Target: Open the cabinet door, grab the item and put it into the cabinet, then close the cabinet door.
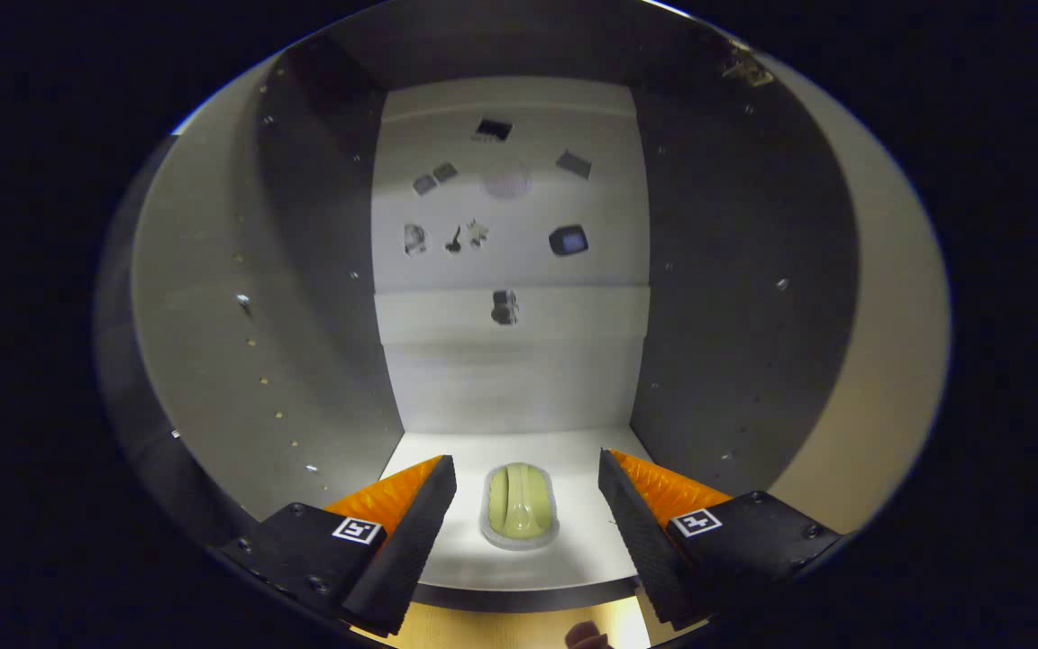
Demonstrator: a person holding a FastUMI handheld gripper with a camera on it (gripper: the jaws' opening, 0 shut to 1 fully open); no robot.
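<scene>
I look into the open cabinet (pixel 519 361), with its white back panel and grey side walls. A pale green oblong item in a clear wrapper (pixel 520 507) lies on the cabinet's white floor (pixel 573 451), between my two fingers and touching neither. My gripper (pixel 526 476) is open, its fingers spread wide on either side of the item. The cabinet door is out of sight.
Several small stickers and marks (pixel 501 180) dot the back panel, and a small dark fitting (pixel 505 307) sits at its middle. The side walls (pixel 321 297) carry rows of shelf-pin holes. A wooden surface (pixel 501 631) runs below the cabinet's front edge.
</scene>
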